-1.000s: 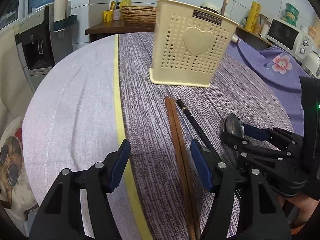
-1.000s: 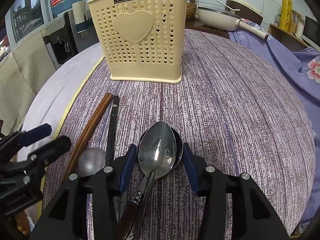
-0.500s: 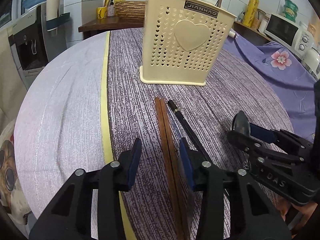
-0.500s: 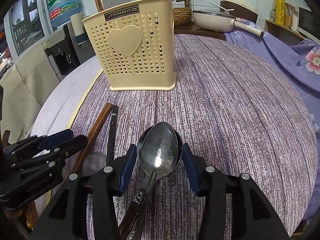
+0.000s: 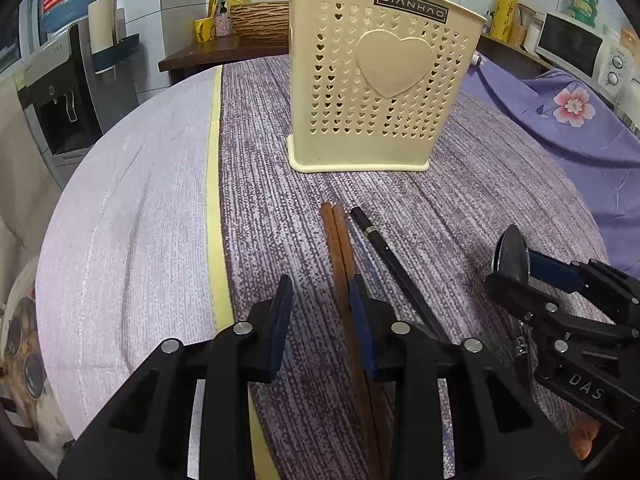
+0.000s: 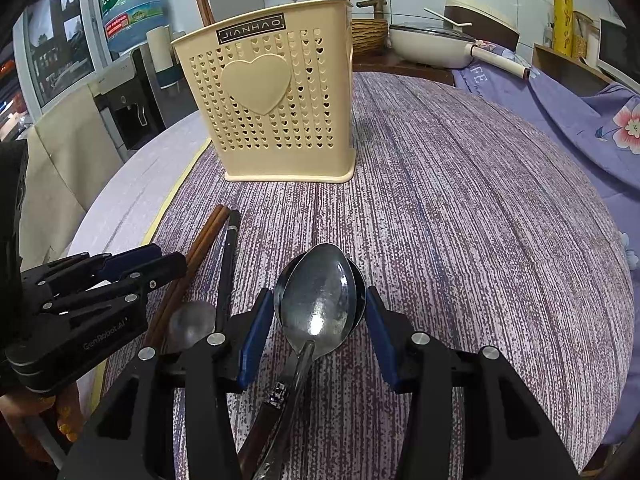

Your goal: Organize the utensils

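A cream perforated utensil holder (image 5: pixel 380 80) with a heart on its front stands upright on the purple cloth; it also shows in the right wrist view (image 6: pixel 272 104), with chopsticks standing in it. A pair of brown chopsticks (image 5: pixel 340 248) lies on the cloth next to a black-handled utensil (image 5: pixel 384 252). My left gripper (image 5: pixel 320 320) is partly open, its right pad touching the chopsticks, which lie mostly in the gap. My right gripper (image 6: pixel 316 332) is open around two stacked metal spoons (image 6: pixel 320 296). A third spoon bowl (image 6: pixel 192 320) lies to its left.
A yellow stripe (image 5: pixel 214 184) runs along the cloth's left side. A water dispenser (image 5: pixel 60 92) stands beyond the table on the left. A pan (image 6: pixel 432 40) and a wicker basket (image 5: pixel 260 20) sit on the far counter, a microwave (image 5: pixel 580 48) at right.
My left gripper has narrowed and shifted right over the brown chopsticks. The right gripper has lifted a little with the spoons between its fingers.
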Tool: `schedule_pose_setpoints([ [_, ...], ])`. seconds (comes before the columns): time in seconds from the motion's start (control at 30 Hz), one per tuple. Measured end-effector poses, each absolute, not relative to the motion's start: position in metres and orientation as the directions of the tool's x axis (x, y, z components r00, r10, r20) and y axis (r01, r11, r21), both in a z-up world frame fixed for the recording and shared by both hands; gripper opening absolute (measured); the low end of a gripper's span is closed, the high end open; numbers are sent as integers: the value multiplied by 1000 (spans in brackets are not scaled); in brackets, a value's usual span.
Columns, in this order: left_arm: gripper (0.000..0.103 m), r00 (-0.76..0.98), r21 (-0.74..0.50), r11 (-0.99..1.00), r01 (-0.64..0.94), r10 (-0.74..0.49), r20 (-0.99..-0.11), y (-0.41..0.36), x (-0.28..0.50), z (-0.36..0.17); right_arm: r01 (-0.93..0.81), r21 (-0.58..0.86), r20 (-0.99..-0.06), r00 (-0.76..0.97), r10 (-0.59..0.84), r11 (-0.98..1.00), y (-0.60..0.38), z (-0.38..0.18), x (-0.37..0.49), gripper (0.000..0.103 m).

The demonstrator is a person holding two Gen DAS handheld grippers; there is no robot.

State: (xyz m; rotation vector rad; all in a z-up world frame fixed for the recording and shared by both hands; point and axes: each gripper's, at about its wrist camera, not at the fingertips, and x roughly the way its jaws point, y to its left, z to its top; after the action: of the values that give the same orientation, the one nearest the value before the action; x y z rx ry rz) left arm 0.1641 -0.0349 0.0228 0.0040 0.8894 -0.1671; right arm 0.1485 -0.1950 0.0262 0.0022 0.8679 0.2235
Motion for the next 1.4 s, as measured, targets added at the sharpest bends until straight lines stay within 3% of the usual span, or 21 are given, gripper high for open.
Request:
schedule_pose_setpoints([
  [0.33, 30, 590, -30, 986, 163, -121, -798, -45, 177, 18, -205, 101, -746, 631, 210, 974, -187, 31, 151, 46],
  [0.57, 9, 587, -4, 986, 168, -104, -803, -52, 192, 19, -224, 114, -707, 666, 237, 968, -185, 43, 148, 46],
  [0.83, 8, 600, -42, 988, 147, -123, -791, -47, 199, 24, -231, 123, -649, 717, 255, 965, -190, 60, 146, 46],
  [1.4, 8, 744, -115, 985, 128, -172, -646, -26, 172, 97, -256, 124, -582, 764, 279, 959, -196, 97, 140, 46],
])
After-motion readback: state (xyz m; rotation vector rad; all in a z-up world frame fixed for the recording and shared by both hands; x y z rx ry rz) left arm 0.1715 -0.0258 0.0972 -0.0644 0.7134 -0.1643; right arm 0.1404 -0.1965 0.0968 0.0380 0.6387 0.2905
